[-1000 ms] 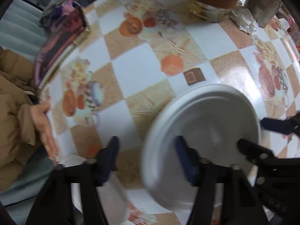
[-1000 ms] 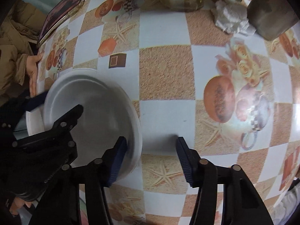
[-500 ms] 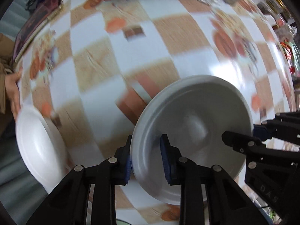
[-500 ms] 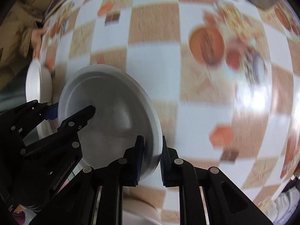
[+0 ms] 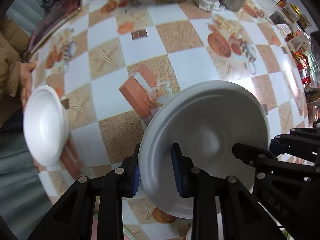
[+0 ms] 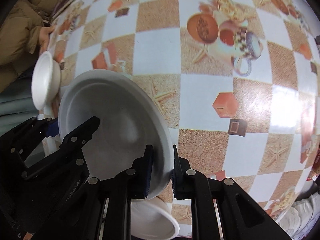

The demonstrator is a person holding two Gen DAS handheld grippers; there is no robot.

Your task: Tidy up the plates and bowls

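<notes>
At the far left edge a bare hand (image 5: 27, 78) in a tan sleeve (image 5: 9, 60) rests by a small white bowl (image 5: 45, 126). The left gripper (image 5: 157, 170) points straight down, clamped on the near-left rim of the white plate (image 5: 208, 140). The right gripper (image 6: 161, 167) points steeply down, pinching the opposite rim. The plate hangs tilted above the checked tablecloth (image 5: 180, 64), hollow side facing the cameras. Another white bowl (image 6: 154, 220) below it is half hidden.
</notes>
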